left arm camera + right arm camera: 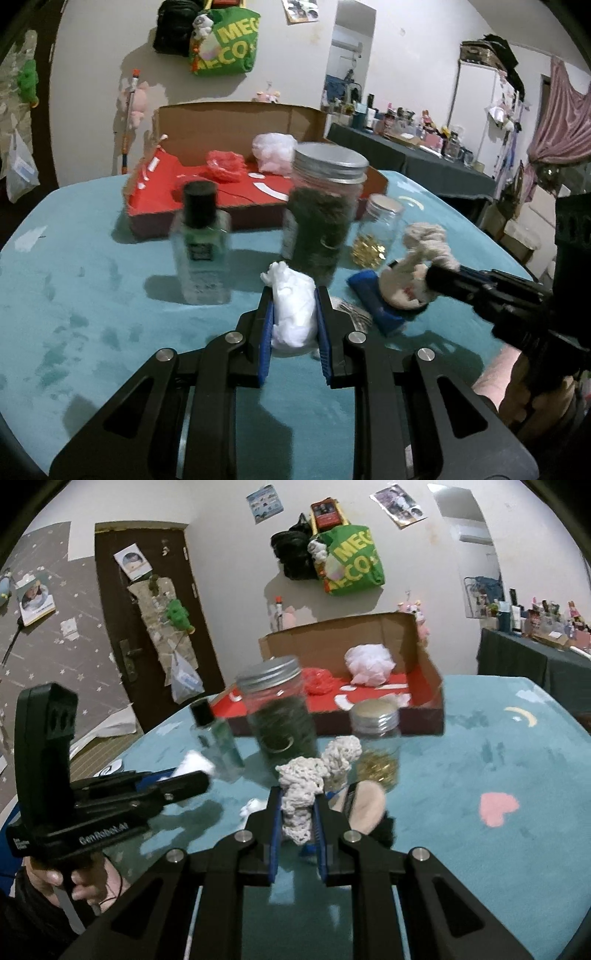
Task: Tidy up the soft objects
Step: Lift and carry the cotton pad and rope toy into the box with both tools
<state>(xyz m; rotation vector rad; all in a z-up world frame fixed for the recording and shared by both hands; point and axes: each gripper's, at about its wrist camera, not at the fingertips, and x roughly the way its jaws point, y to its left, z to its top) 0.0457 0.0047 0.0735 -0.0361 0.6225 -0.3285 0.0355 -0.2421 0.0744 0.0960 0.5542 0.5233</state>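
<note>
Gripping white wad (pixel 293 310): left tool (pixel 294 295) | right tool (pixel 298 797): crochet piece (pixel 301 794), base hidden

A crumpled white plastic wad (pixel 293 310) sits squeezed between two blue pads above the teal cloth, near the front. To its right, a cream crocheted piece (pixel 301 799) stands bunched and upright, pinched the same way. Farther back, inside the open cardboard box (pixel 424 664) with its red floor, lie a scrunched red bag (pixel 225 165) and, right of it, a pale puffy white bag (pixel 274 151).
</note>
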